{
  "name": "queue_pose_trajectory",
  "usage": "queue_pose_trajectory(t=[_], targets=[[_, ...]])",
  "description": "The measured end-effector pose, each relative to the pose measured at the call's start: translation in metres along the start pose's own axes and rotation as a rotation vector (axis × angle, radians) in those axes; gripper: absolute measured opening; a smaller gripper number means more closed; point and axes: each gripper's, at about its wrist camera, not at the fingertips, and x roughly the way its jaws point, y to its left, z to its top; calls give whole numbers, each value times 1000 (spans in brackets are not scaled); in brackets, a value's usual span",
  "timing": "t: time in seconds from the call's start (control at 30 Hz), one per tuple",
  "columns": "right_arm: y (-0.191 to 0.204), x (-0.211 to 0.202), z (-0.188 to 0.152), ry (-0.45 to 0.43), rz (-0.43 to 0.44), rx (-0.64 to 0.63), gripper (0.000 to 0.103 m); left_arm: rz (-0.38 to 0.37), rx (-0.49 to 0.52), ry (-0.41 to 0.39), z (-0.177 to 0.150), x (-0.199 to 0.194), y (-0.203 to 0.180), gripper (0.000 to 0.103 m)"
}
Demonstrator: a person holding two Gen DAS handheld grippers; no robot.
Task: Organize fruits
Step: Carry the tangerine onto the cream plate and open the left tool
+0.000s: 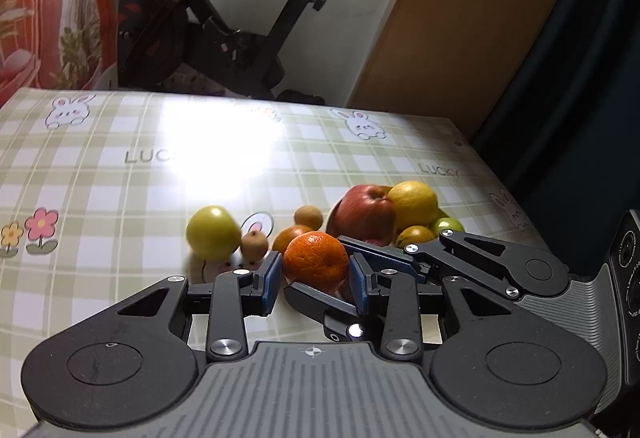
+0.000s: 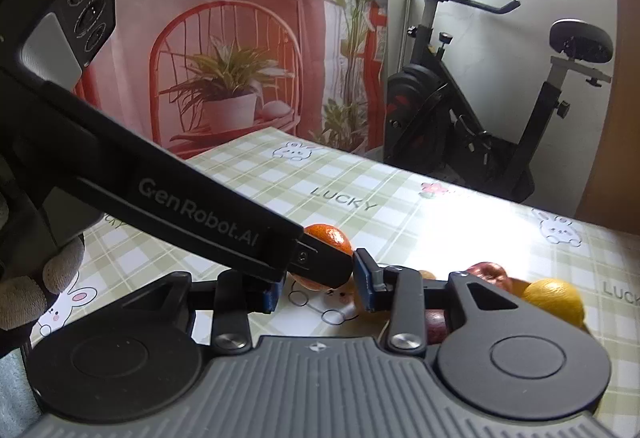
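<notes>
One mandarin point(image 1: 316, 261) sits between your left gripper point(image 1: 314, 280) pads, spread, not yet touching; right gripper point(image 2: 320, 286) also unclenched. Light, soft-skinned, rolls: pinch gently across the middle

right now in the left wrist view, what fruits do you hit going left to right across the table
green apple → small brown fruit → orange between the left gripper pads → red apple → yellow lemon → green fruit
</notes>
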Motion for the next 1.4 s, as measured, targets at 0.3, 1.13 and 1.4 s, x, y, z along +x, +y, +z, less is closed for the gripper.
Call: queue_pose_trajectory(t=[0.3, 1.13, 1.4], targets=[[-62, -45, -10, -23, -120, 79, 39, -94, 93, 30, 20, 40, -73, 39], [-129, -61, -80, 107, -253, 224, 39, -167, 74, 250, -15, 159, -138, 39], [-126, -58, -80, 127, -275, 196, 39, -162, 56, 238, -14, 151, -132, 47]])
